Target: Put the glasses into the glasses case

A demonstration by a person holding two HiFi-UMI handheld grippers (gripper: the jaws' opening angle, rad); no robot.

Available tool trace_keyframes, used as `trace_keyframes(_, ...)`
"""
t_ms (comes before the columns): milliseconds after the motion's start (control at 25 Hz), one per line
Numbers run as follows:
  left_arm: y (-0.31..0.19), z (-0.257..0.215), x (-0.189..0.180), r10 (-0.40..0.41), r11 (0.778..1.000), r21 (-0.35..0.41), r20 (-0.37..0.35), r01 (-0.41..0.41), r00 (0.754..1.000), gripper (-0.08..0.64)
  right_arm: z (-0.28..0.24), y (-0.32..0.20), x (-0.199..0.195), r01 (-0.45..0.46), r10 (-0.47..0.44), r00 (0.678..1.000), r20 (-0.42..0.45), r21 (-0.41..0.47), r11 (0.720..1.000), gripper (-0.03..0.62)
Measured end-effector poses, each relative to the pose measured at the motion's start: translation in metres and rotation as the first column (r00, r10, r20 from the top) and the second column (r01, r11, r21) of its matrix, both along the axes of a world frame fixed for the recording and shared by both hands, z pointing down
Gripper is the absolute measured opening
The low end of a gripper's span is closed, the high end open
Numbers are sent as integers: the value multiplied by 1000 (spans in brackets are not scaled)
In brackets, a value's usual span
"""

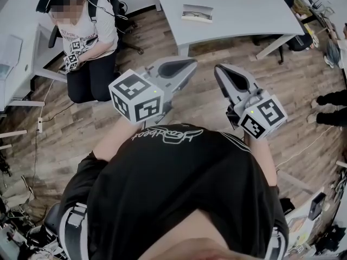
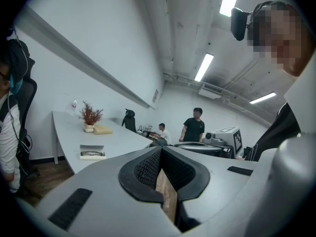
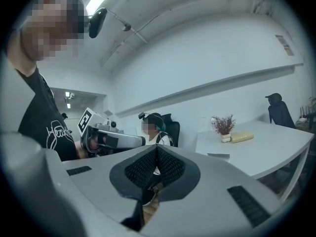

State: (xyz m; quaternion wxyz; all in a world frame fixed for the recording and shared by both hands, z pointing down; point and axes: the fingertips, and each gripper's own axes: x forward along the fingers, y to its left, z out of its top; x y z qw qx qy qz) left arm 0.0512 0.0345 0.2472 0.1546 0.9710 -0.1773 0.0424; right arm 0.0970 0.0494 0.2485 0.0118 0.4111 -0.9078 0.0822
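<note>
A pair of dark-framed glasses [image 1: 197,15] lies on a flat white holder on the grey table [image 1: 244,15], far ahead of both grippers. The left gripper view shows the glasses [image 2: 92,153] small, at the left. A pale yellow oblong object [image 2: 102,130], possibly the case, lies beside a potted plant [image 2: 90,116]. My left gripper [image 1: 187,65] and right gripper [image 1: 219,70] hang side by side over the wooden floor. Both are shut, with nothing between the jaws. The left gripper [image 2: 160,149] and right gripper [image 3: 157,147] show their pads pressed together.
A seated person [image 1: 81,31] is on a chair at the left, next to a white desk [image 1: 11,53]. Two people [image 2: 192,125] are at the far end of the room. Table legs [image 1: 276,46] stand ahead on the right. Cables and clutter line the floor's edges.
</note>
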Motion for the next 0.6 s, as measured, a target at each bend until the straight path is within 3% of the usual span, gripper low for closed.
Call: trace_keyframes(600, 5, 2, -8, -6, 1000, -3, -3, 6, 1000, 8, 0, 7, -9, 5, -6, 1000, 5, 4, 1000, 8)
